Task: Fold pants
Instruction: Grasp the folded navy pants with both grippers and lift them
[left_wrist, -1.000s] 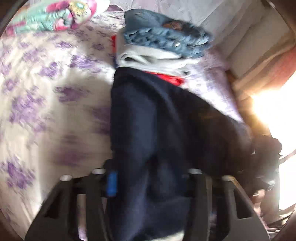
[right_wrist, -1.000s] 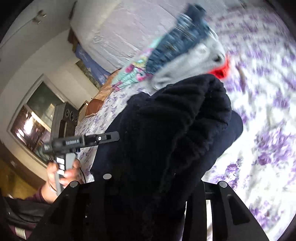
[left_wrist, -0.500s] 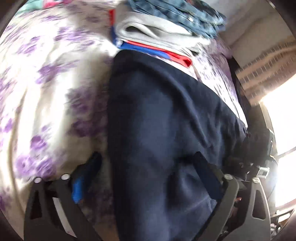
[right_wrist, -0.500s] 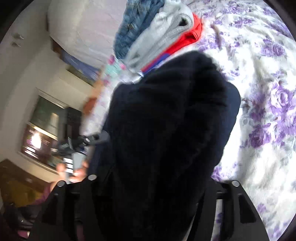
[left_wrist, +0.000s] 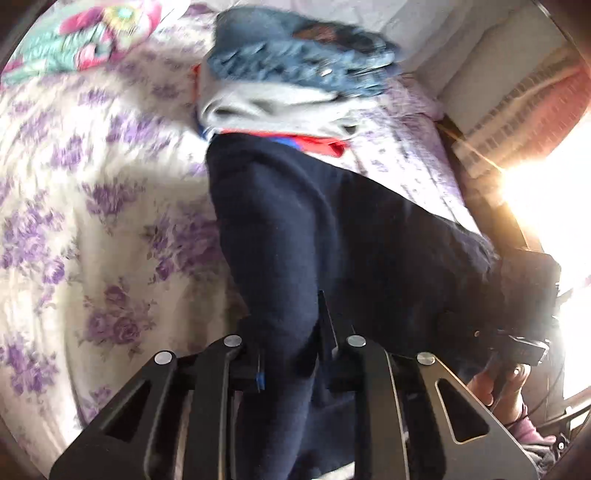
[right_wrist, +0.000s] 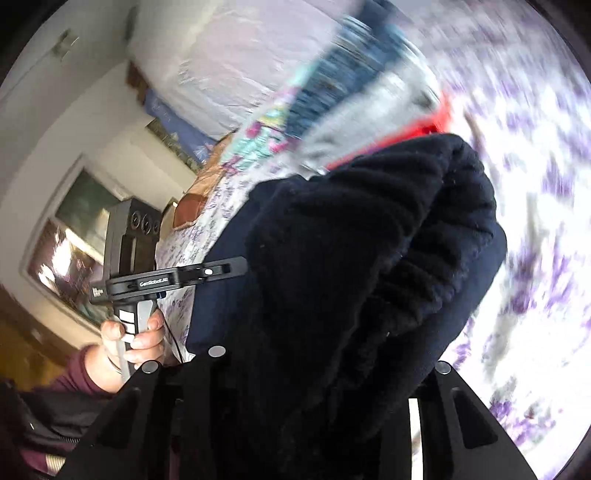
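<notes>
Dark navy pants (left_wrist: 332, 240) lie bunched on a purple-flowered bedsheet (left_wrist: 92, 221), stretched between both grippers. In the left wrist view, my left gripper (left_wrist: 291, 354) has its jaws closing, with a thick fold of the pants pinched between the fingers. In the right wrist view, the pants (right_wrist: 369, 258) rise as a fuzzy heap. The right gripper (right_wrist: 317, 369) is closing too, and the fabric fills the gap between its fingers. A hand holds the left gripper (right_wrist: 166, 280) at the left of that view.
A stack of folded clothes (left_wrist: 288, 85), with jeans on top, then grey and red, sits just beyond the pants. A colourful pillow (left_wrist: 81, 40) lies at the far left. A wall and bright window glare (left_wrist: 546, 206) border the bed on the right.
Half a second ago both grippers stood wide and closer to the stack. Now both have pulled back and narrowed onto the pants fabric.
</notes>
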